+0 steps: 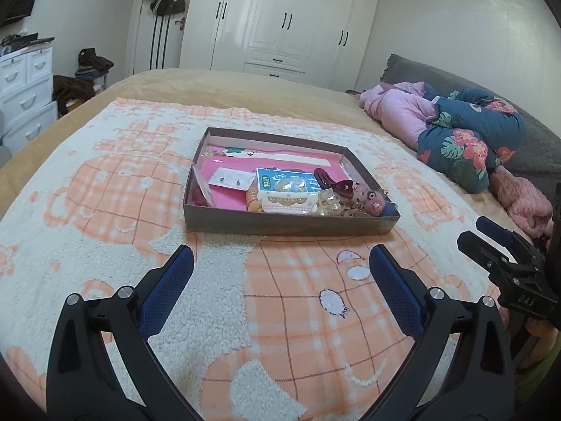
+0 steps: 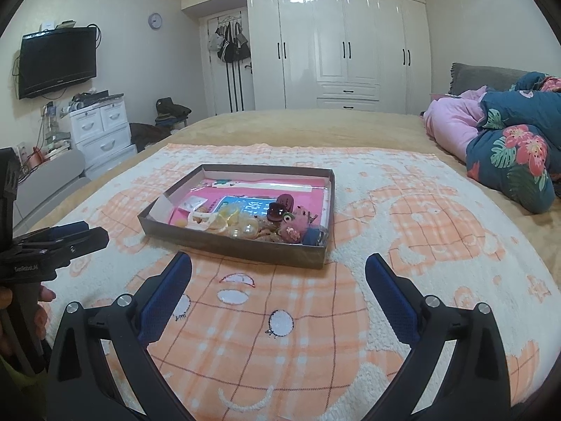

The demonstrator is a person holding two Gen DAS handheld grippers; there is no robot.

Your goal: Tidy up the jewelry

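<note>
Left wrist view puts the left gripper (image 1: 280, 266) low over the peach-and-white blanket (image 1: 115, 182), jaws spread wide with nothing between them; ahead sits the shallow brown box (image 1: 280, 226) holding the jewelry, well short of the fingertips; at the right edge the right gripper (image 1: 487, 235) shows side-on, and its own camera shows it (image 2: 278, 270) equally wide and empty, near the box's front wall (image 2: 231, 249).

Risks, as I judge them: the pieces are heaped in the box's right half, so pads closing on one may drag its neighbours along, since the pale beads (image 1: 329, 205) lie tangled under the rest; the box is light card on soft pile, so a push against its wall could slide or tip it; the plastic sleeve (image 1: 203, 186) leaning on the left wall looks slippery.

Count, left to right: one sleeve; one white earring card (image 1: 231, 179); one orange coil band (image 1: 253, 200); one blue printed packet (image 1: 271, 178); one dark red clip (image 1: 333, 182); one pink fuzzy charm (image 1: 371, 200); the beads are too jumbled to number; two grippers; one box.
</note>
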